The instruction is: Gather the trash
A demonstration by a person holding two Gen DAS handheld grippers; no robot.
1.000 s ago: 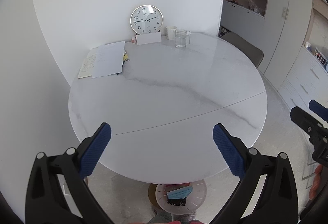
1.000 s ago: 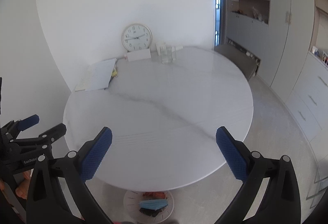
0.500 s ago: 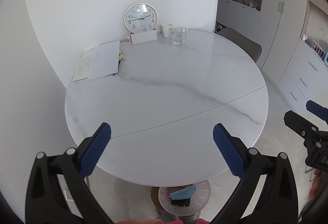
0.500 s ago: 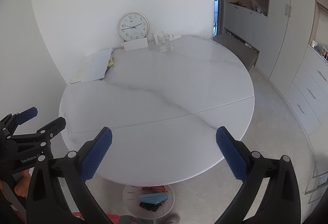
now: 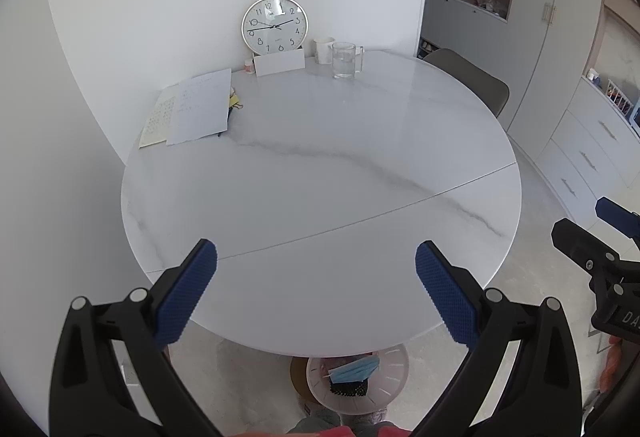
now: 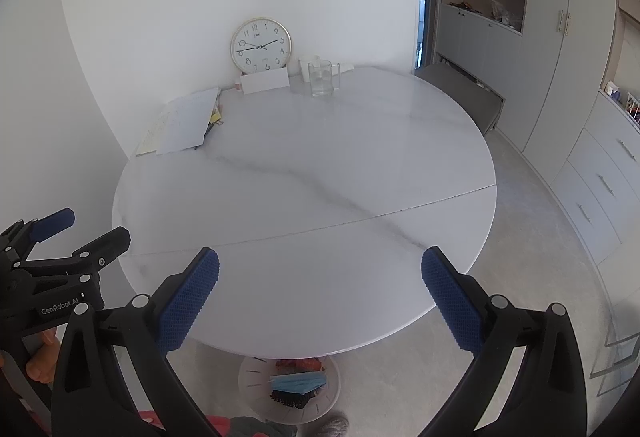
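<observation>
Both the left gripper (image 5: 316, 293) and right gripper (image 6: 320, 297) gape wide, holding nothing. Below, a white bin (image 6: 256, 383) under the round marble table (image 5: 320, 177) holds a blue face mask (image 6: 298, 383). Papers (image 5: 196, 111), glass jug (image 5: 345, 60) and clock (image 5: 275, 25) stand far back. Both views have risen slightly since before.

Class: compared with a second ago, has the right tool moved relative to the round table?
Yes. In the right wrist view the right tool has drawn back from the round table: the clock sits lower and smaller.
</observation>
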